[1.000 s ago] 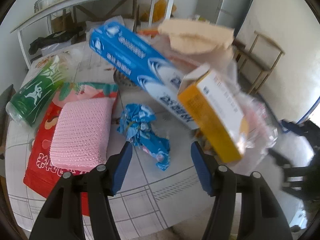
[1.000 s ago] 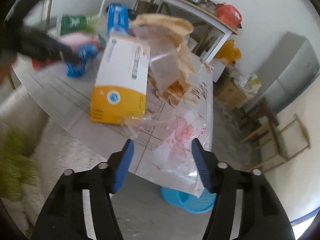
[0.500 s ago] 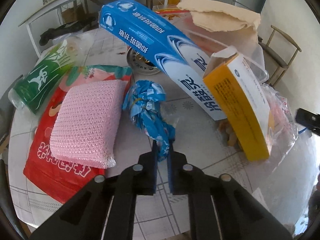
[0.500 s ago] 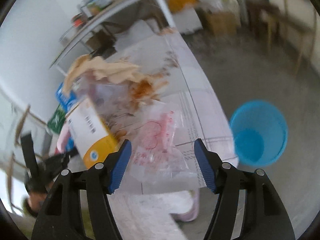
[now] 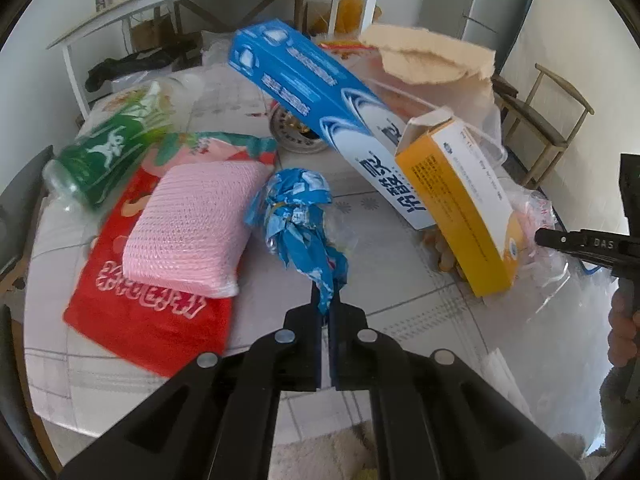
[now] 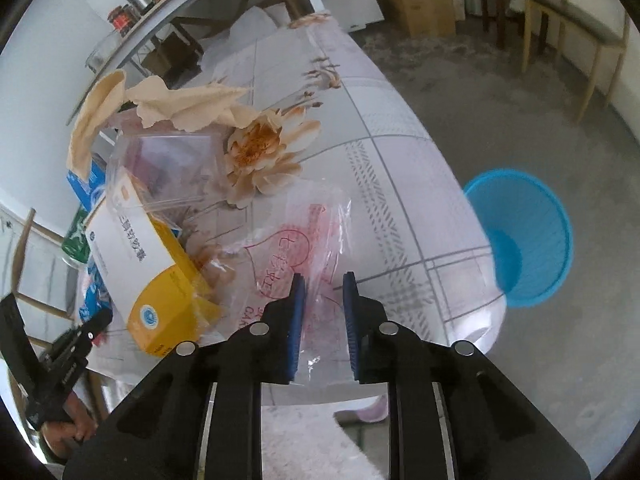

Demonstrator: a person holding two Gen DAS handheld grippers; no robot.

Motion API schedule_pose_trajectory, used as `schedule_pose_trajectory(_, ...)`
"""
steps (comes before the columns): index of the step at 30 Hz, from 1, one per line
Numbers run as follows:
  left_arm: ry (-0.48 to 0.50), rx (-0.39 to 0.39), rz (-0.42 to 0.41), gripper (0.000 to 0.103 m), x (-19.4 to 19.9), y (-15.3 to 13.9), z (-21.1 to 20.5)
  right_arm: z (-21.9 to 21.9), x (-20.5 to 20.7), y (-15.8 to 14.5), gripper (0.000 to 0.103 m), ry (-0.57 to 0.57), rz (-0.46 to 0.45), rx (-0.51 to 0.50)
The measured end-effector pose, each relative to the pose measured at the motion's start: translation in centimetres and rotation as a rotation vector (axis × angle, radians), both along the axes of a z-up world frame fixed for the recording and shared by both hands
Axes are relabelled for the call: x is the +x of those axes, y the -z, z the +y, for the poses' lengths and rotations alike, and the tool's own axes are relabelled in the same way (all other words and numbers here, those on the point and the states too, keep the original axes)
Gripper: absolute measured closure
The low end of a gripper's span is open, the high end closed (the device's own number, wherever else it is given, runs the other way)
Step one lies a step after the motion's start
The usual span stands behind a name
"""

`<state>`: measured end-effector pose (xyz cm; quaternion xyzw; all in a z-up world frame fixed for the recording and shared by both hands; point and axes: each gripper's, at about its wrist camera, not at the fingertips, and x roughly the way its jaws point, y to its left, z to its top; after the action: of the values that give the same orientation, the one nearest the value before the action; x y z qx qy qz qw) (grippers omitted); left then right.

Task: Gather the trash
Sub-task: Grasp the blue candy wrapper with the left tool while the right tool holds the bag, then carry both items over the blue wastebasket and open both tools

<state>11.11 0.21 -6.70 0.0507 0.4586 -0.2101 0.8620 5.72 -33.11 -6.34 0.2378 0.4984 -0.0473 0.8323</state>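
Jaws pinched tight on the tail of a crumpled blue wrapper [image 5: 298,216], the left gripper [image 5: 325,304] is starting a pickup off the tabletop [image 5: 400,304]; the right gripper [image 6: 322,300], jaws narrowly apart, is straddling a clear plastic bag [image 6: 304,240]. Next, probably: carrying both to the blue bin [image 6: 524,236] on the floor.

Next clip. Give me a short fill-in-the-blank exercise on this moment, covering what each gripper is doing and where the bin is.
1. The left gripper is shut on the tail of a crumpled ____ wrapper.
2. The right gripper has its fingers on either side of a clear ____ bag, with a gap between them.
3. The pink sponge lies on a ____ bag.
4. The blue bin stands on the ____, beside the table.

Missing words: blue; plastic; red; floor
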Motion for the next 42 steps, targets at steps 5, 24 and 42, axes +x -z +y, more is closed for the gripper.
schedule_pose_trajectory(5,-0.005,-0.010,-0.044,0.101,-1.5,-1.8,1.0,-0.3,-0.9,-0.6,0.093,0.011,-0.034,0.039)
schedule_pose_trajectory(24,0.236,-0.167,-0.223,0.101,-7.0,-9.2,-3.2,-3.5,-6.4,-7.4,0.095,0.131,-0.204,-0.003)
schedule_pose_trajectory(42,0.658,-0.184,0.062,0.101,-1.1,-9.3,-27.9,-14.3,-9.8,-2.5,0.095,0.440,-0.141,0.052)
